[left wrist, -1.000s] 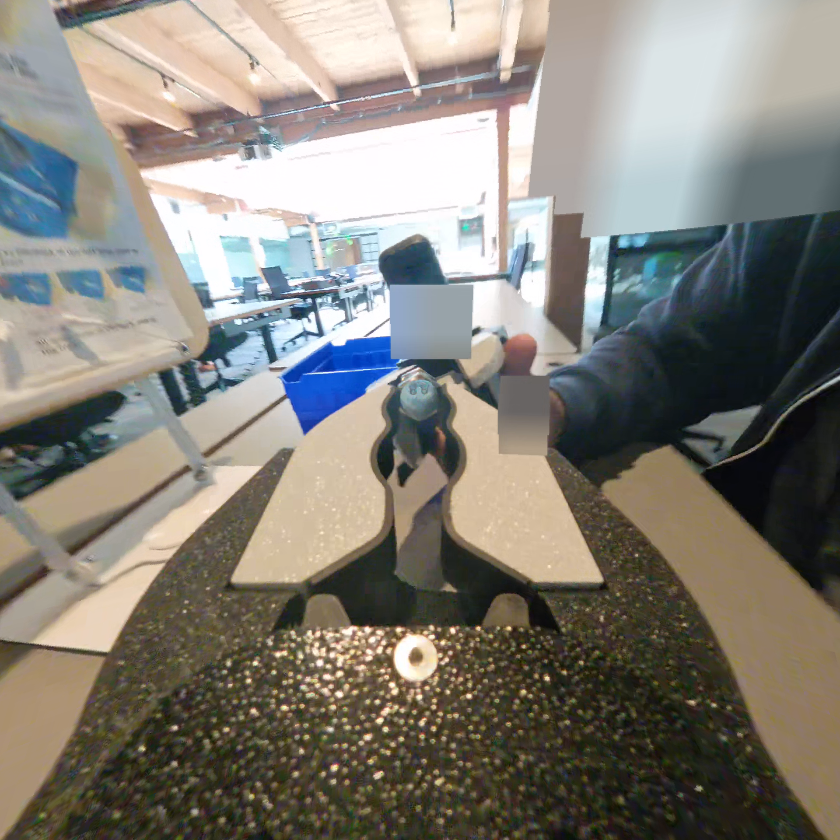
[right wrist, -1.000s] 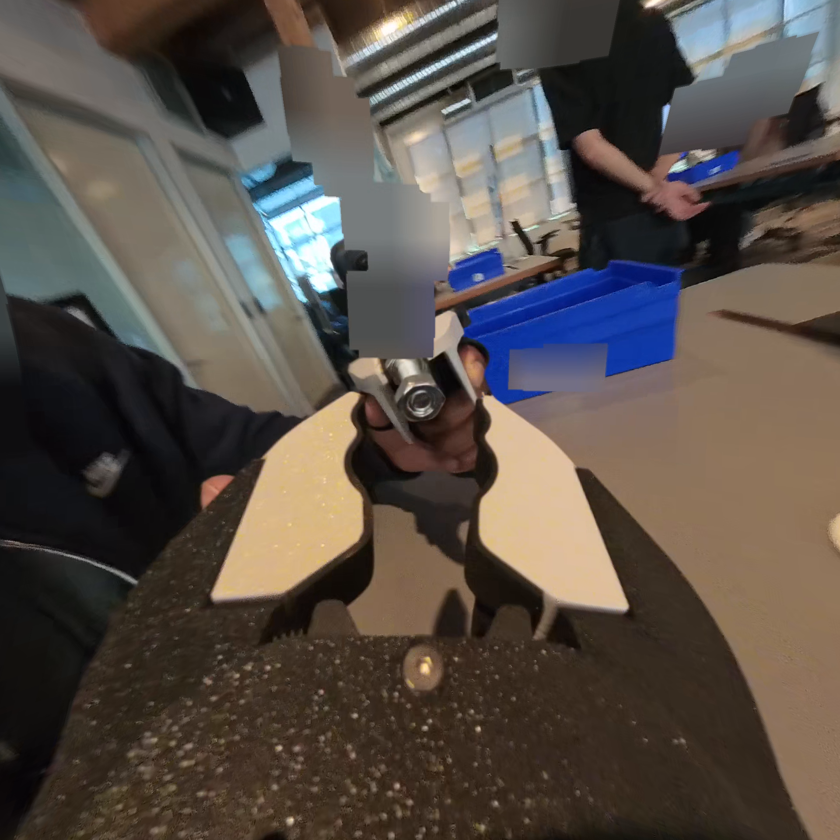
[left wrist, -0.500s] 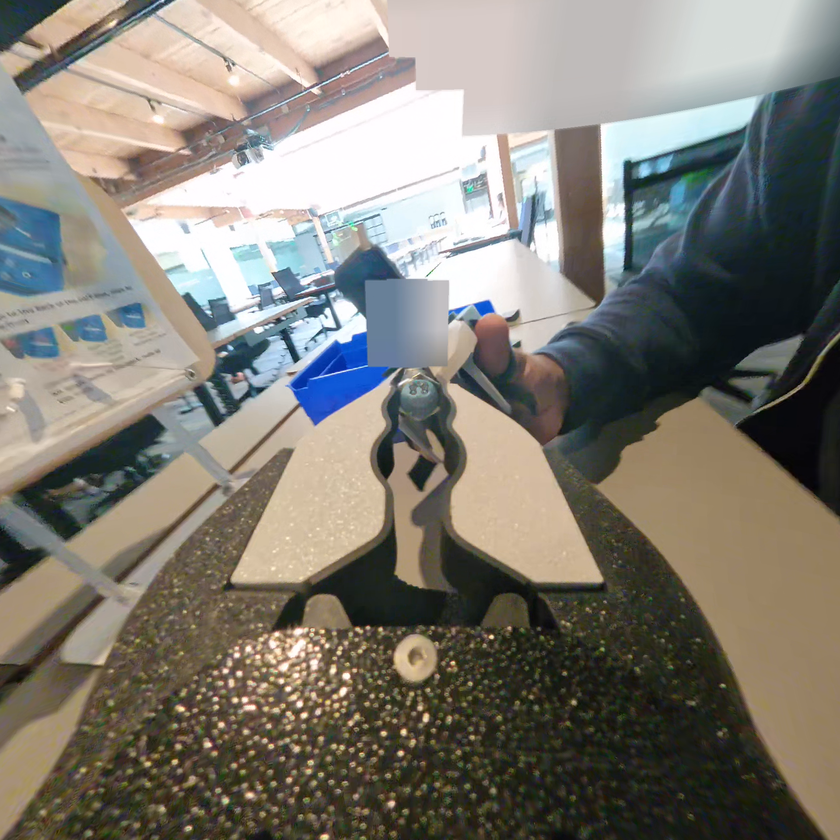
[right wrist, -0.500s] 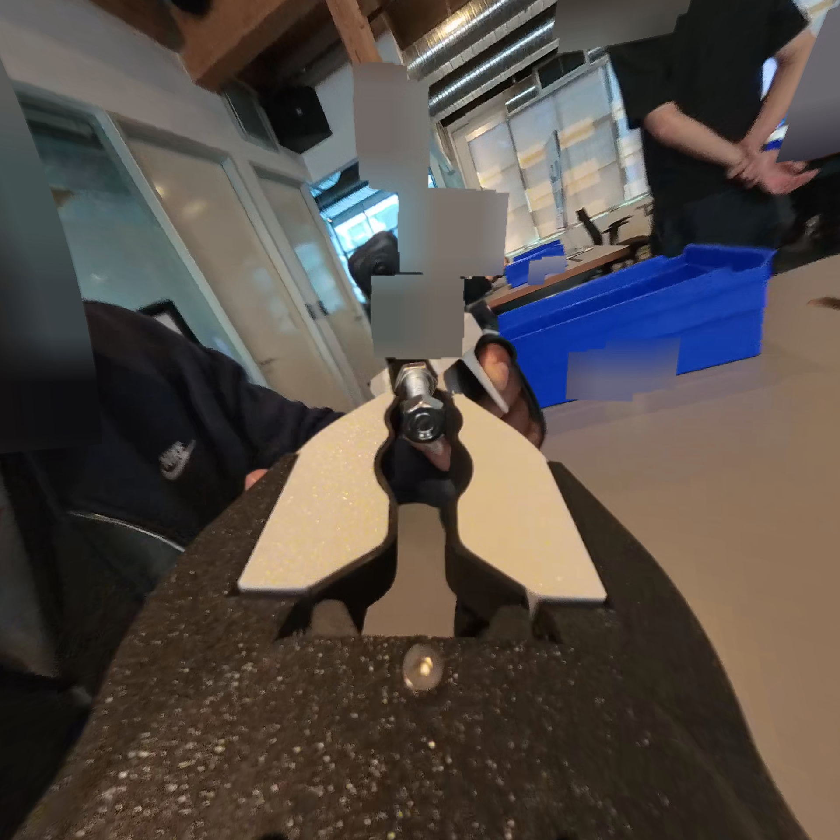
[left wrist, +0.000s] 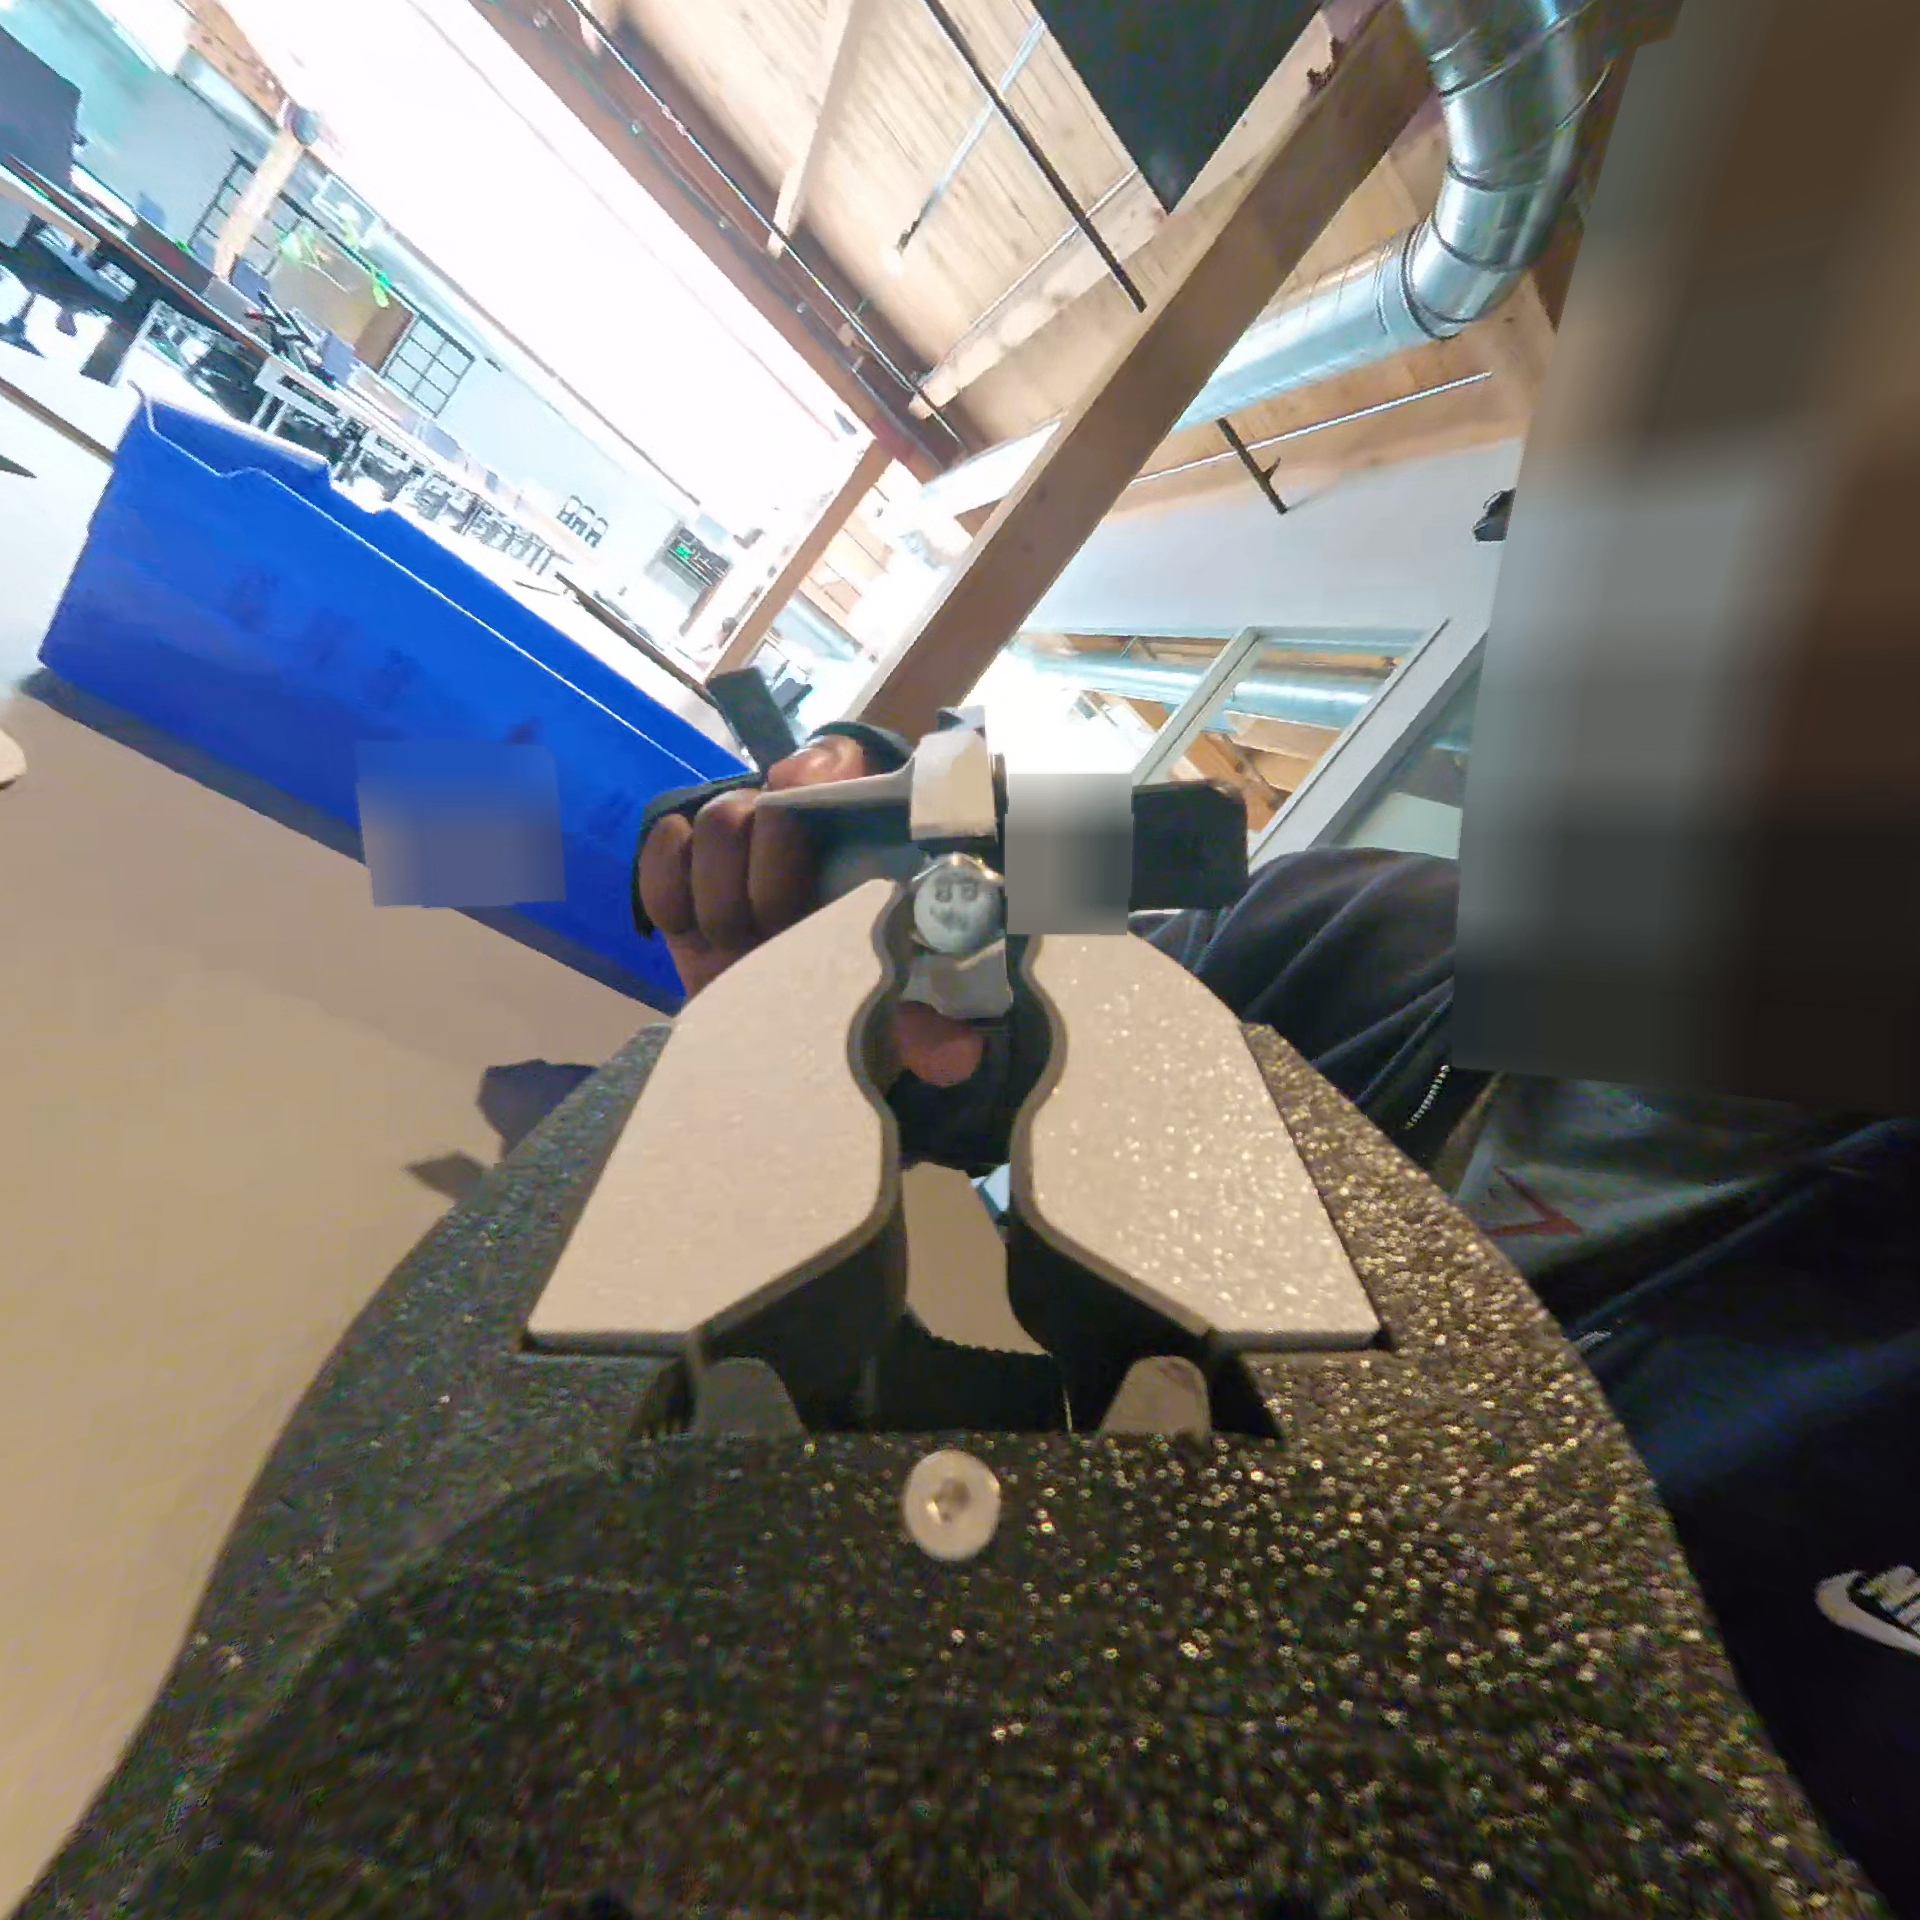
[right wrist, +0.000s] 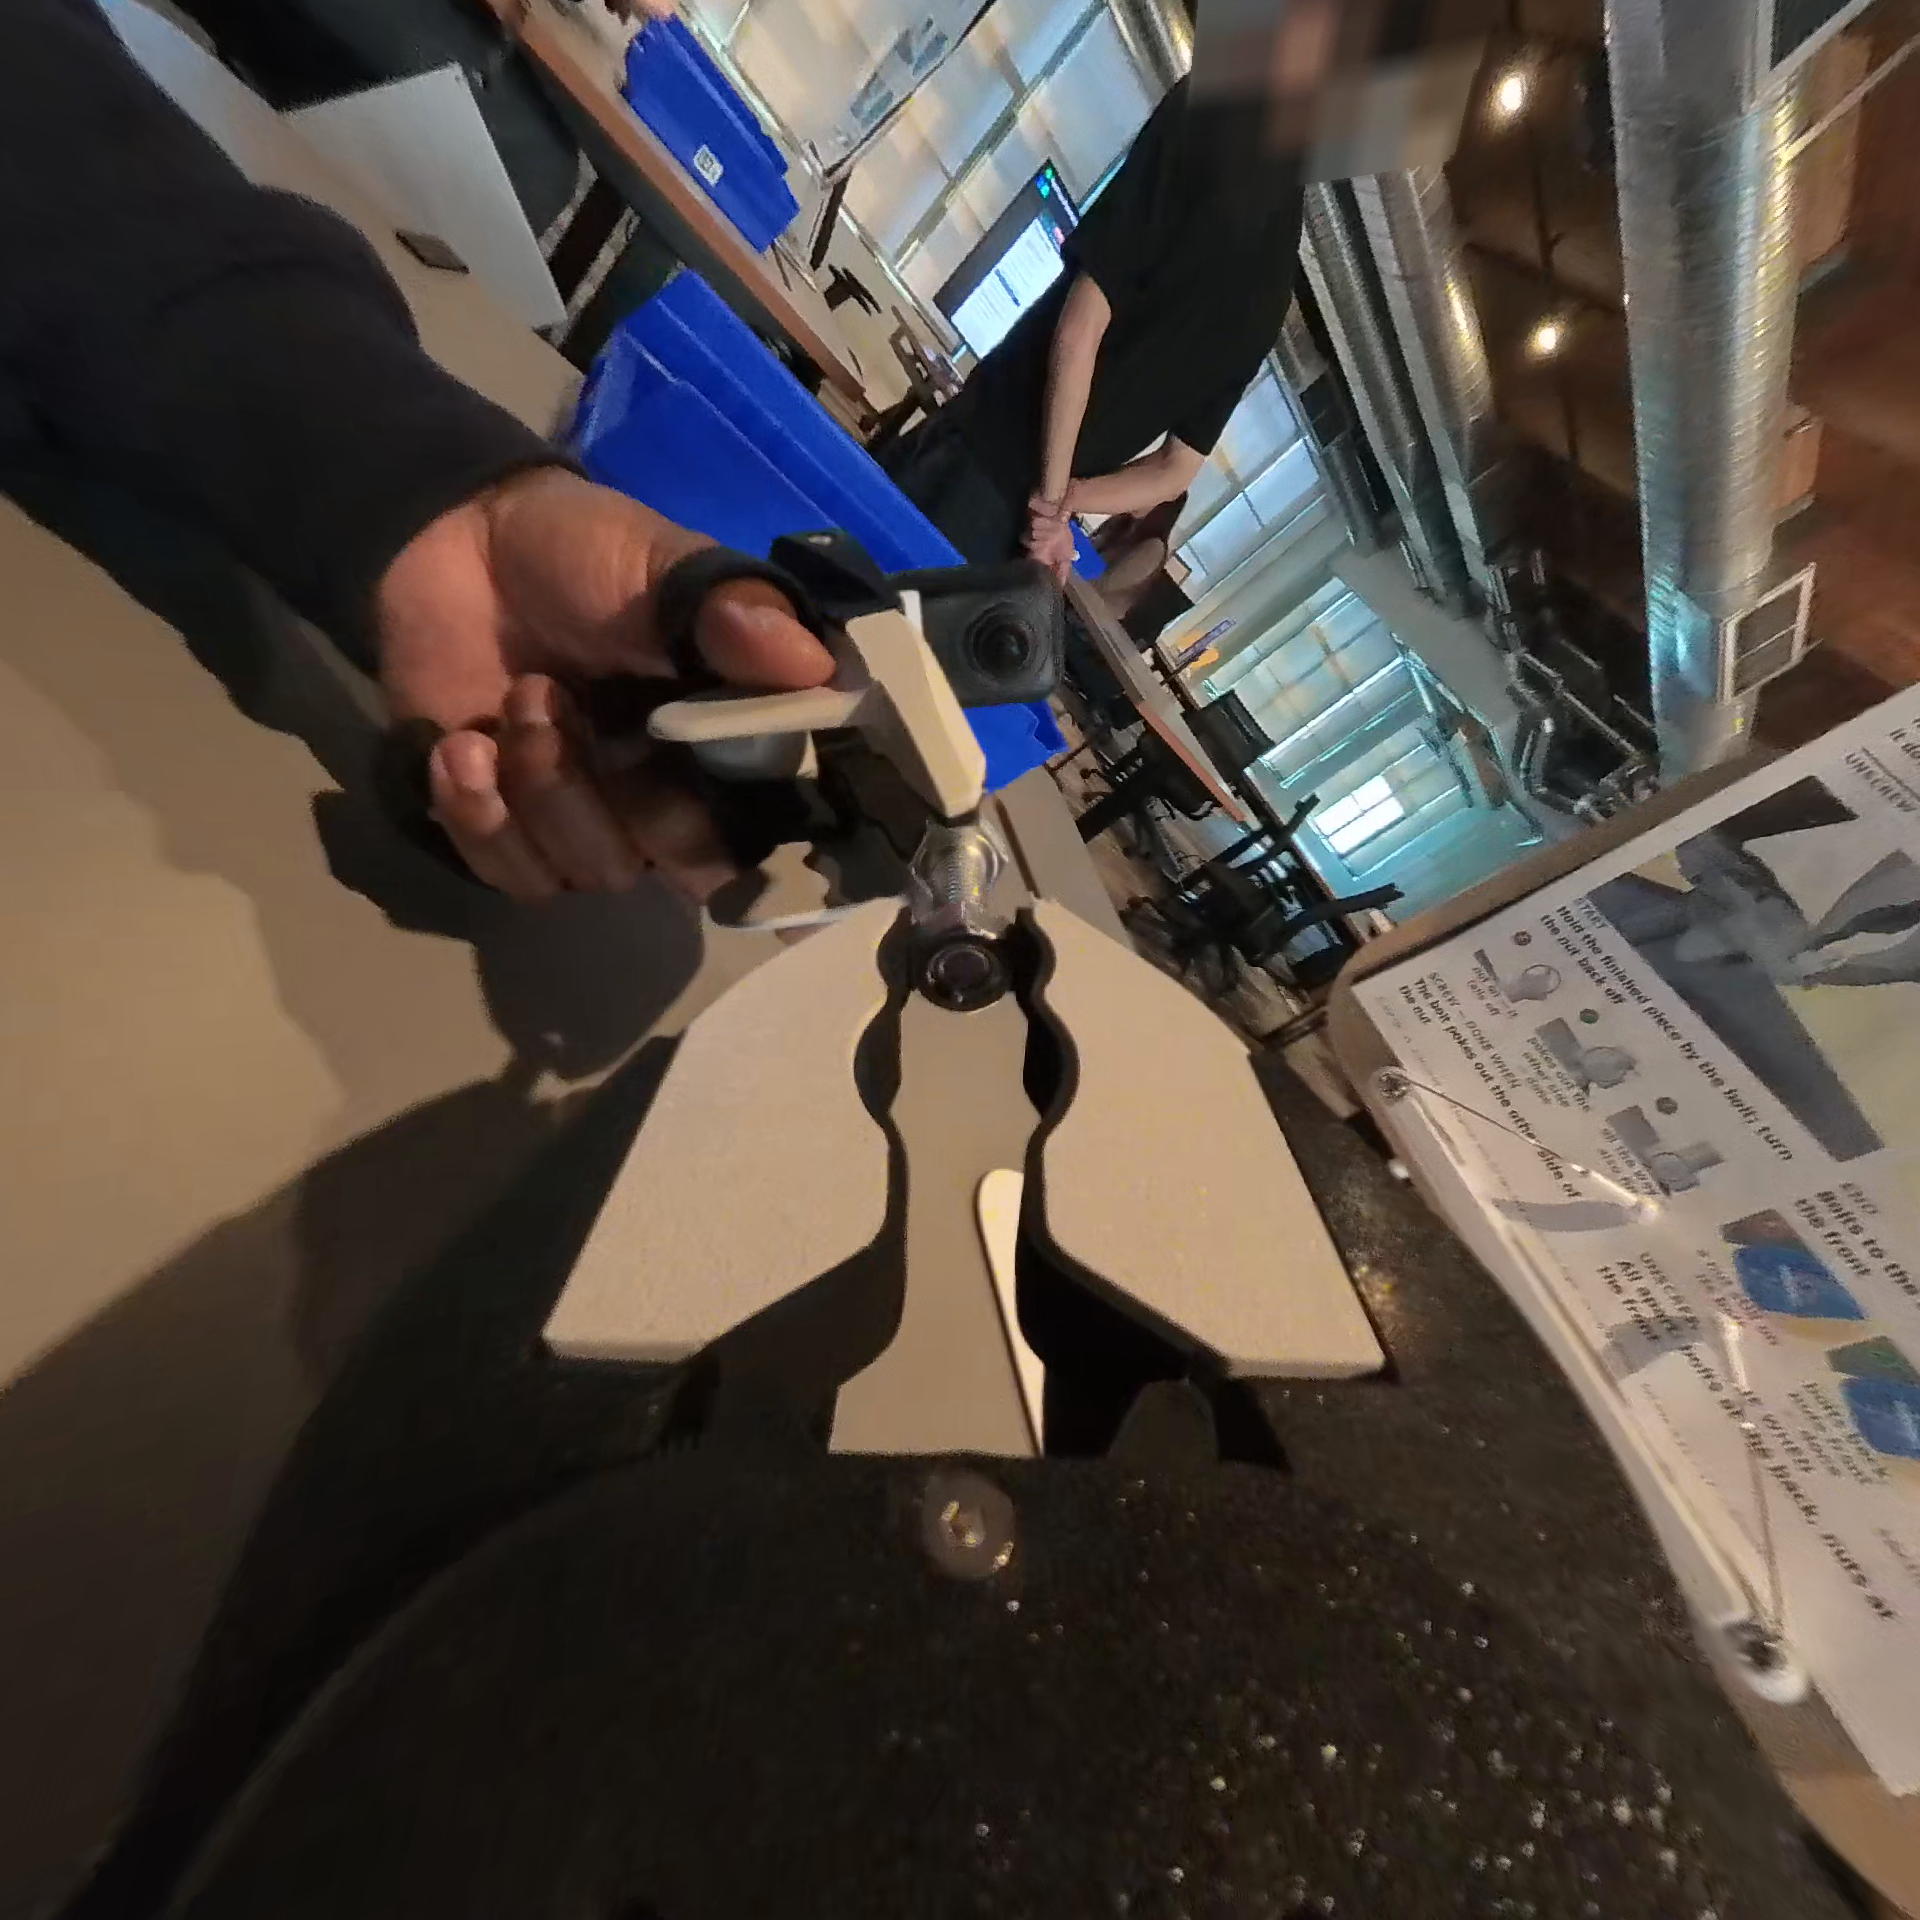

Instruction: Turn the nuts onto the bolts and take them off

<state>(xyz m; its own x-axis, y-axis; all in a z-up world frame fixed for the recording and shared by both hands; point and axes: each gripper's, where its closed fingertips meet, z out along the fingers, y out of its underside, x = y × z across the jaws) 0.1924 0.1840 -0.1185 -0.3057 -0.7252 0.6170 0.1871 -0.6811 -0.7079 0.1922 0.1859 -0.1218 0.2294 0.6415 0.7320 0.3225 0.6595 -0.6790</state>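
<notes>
The left hand-held gripper [left wrist: 954, 940], grainy grey fingers closed, is clamping the shiny steel bolt [left wrist: 954, 912] head; the right hand-held gripper [right wrist: 961, 971] is pinching the hexagonal nut [right wrist: 961, 971] on its threaded shank.

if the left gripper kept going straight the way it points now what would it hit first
Probably the right gripper: its fingers sit just past the bolt that the left gripper clamps by the head. How far apart they are is unclear.
</notes>
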